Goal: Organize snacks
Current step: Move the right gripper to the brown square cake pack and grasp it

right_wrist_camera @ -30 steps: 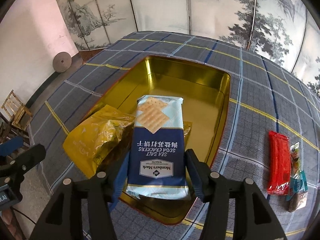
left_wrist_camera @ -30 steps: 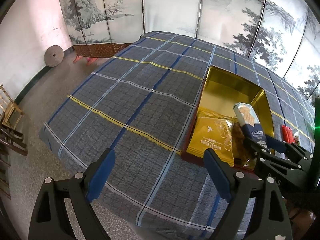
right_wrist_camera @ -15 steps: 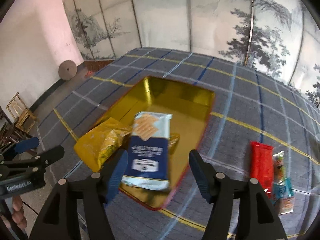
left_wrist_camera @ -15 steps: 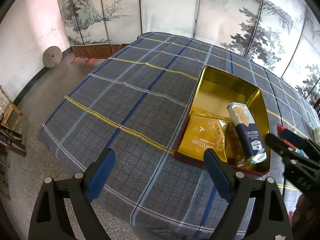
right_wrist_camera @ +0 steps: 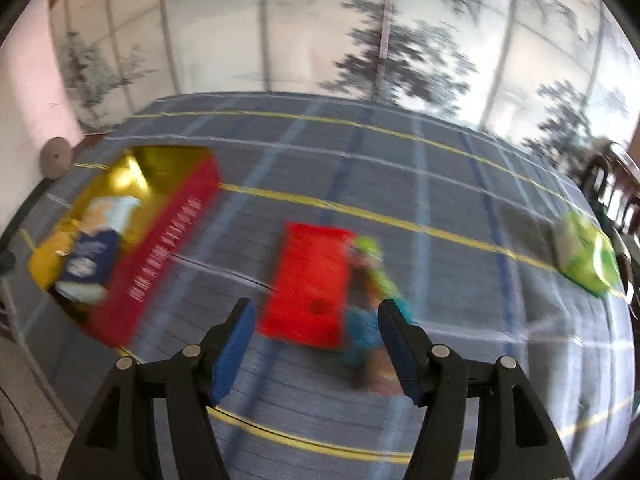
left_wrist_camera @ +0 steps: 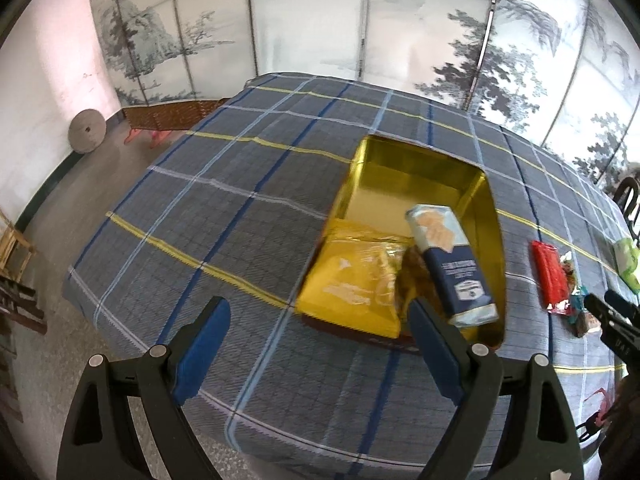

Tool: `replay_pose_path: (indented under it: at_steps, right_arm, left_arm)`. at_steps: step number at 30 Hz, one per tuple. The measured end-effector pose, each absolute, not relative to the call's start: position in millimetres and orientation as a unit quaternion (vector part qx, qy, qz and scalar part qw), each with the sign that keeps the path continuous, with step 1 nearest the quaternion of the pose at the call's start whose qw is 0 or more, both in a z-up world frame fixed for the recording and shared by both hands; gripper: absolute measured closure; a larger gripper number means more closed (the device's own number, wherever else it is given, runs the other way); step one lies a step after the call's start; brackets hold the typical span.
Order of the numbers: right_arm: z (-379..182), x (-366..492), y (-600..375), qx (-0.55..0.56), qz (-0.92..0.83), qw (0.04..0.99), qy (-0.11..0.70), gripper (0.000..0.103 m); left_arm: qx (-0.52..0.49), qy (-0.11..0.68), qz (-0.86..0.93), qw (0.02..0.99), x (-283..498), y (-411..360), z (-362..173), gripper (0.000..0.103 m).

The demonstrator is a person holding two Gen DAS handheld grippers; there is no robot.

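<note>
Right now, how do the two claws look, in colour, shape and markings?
Both are alike. The left claw and the right claw have black angular plastic frames with silver round rivets and two flat blue fingers. White letters, too small to read, mark the right claw's side.

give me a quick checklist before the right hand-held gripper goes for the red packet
1. Right hand-held gripper empty: ok, nothing between its blue pads.
2. Jaws wide enough for the red packet: cannot tell, the right wrist view is blurred.
3. Red packet free to lift: not ok, a small multicoloured snack packet lies right against its side and may get caught.
4. Cracker pack settled in the gold tin: ok, it leans against the yellow bag.
5. Left hand-held gripper out of the way: ok, open and empty over the plaid tablecloth.
6. Room left in the tin: ok, its far half is bare.
</note>
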State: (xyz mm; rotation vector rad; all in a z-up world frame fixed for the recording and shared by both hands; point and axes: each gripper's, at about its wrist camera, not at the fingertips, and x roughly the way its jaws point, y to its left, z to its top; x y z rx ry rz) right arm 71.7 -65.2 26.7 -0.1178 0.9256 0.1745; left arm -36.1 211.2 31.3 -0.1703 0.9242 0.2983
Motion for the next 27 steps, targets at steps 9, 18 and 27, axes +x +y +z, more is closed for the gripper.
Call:
replay_pose_path:
  at_steps: [9, 18, 27]
  right_arm:
    - [-5.6, 64.1, -110.9, -0.053, 0.053, 0.875, 0.479, 0.038]
    - [-24.3, 76.6, -118.6, -0.029, 0.056, 0.873, 0.484, 0.038]
    - [-28.2, 71.6, -129.4, -0.015, 0.069, 0.877, 0.476, 0.052]
  left_arm:
    - [-0.058, 0.449, 0.109, 0.885, -23.9, 173.4, 32.8, 0.015]
    - [-0.031, 0.454, 0.073, 0.888, -8.0, 126.0, 36.1, 0.015]
    - [-0.006, 0.467, 0.029, 0.884, 15.3, 66.8, 25.8, 0.015]
